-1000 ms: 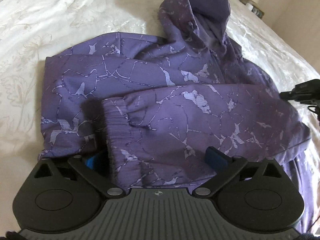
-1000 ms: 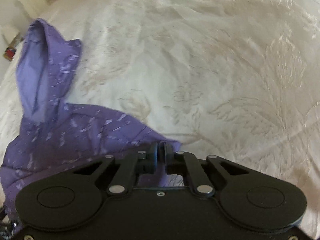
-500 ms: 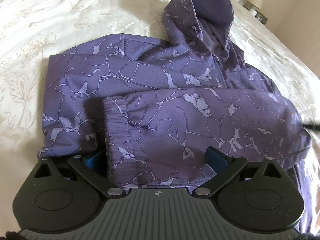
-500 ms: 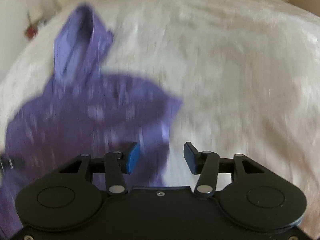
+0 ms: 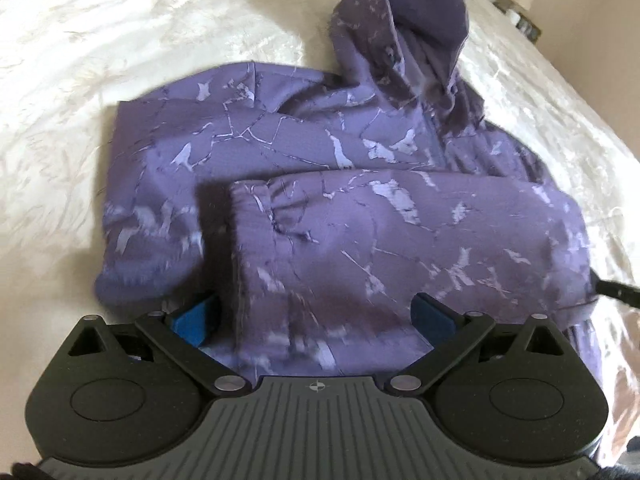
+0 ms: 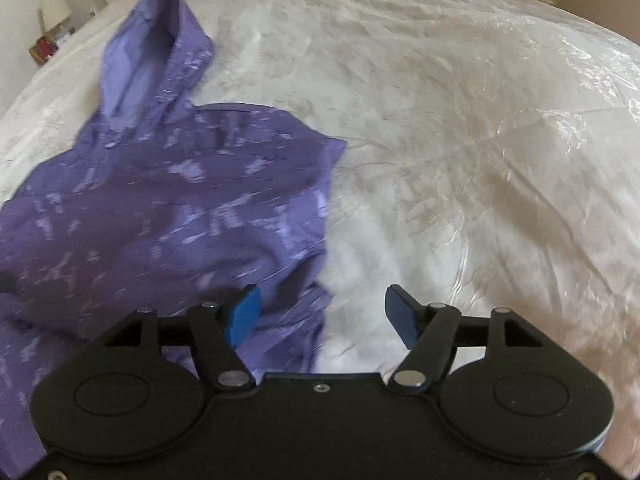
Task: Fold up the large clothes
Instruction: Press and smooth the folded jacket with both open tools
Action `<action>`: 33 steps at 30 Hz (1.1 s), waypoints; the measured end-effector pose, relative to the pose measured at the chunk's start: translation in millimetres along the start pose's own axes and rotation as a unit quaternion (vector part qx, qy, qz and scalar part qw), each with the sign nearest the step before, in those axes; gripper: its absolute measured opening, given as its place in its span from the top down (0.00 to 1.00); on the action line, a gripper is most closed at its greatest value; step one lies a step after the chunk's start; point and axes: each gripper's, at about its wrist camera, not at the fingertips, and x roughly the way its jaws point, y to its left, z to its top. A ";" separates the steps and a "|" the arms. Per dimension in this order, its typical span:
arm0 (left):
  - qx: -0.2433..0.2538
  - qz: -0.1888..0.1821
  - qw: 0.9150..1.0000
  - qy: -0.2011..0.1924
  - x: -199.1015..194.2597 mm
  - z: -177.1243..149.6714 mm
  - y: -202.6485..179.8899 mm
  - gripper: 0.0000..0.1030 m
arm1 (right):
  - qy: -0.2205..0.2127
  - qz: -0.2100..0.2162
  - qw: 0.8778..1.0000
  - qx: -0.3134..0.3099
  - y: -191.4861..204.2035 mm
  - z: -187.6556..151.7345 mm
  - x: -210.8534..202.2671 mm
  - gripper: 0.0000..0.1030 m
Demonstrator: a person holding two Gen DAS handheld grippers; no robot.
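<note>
A purple patterned hoodie (image 5: 304,152) lies on a cream bedspread (image 5: 120,32), hood (image 5: 420,20) pointing away. One sleeve (image 5: 400,232) is folded across the body, cuff toward the left. My left gripper (image 5: 316,312) is open with its jaws wide, and the near edge of the sleeve lies between them. In the right wrist view the hoodie (image 6: 160,200) fills the left side. My right gripper (image 6: 324,312) is open above the hoodie's right edge and holds nothing.
The bedspread (image 6: 460,140) stretches wide to the right of the hoodie. A lamp and small items (image 5: 520,4) stand on a bedside table at the far right. A dark part of the other gripper (image 5: 616,290) shows at the hoodie's right side.
My right gripper let go of the hoodie's edge, opened and pulled back. The left gripper stayed open at the folded sleeve, shifting only slightly.
</note>
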 end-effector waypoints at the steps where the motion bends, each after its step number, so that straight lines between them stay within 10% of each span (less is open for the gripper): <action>1: -0.005 -0.001 1.000 -0.005 -6.0 -4.6 -1.0 0.01 | -0.002 0.003 1.000 -0.002 4.3 -5.0 -5.4 0.27; 14: -0.046 0.014 0.999 0.004 -44.1 -83.8 -9.8 0.01 | 0.026 0.040 0.998 -0.045 52.1 -73.5 -37.8 0.24; 33: 0.065 0.089 0.993 0.037 -10.9 -110.8 -35.2 0.00 | 0.090 0.021 0.986 -0.136 99.0 -108.3 1.0 0.00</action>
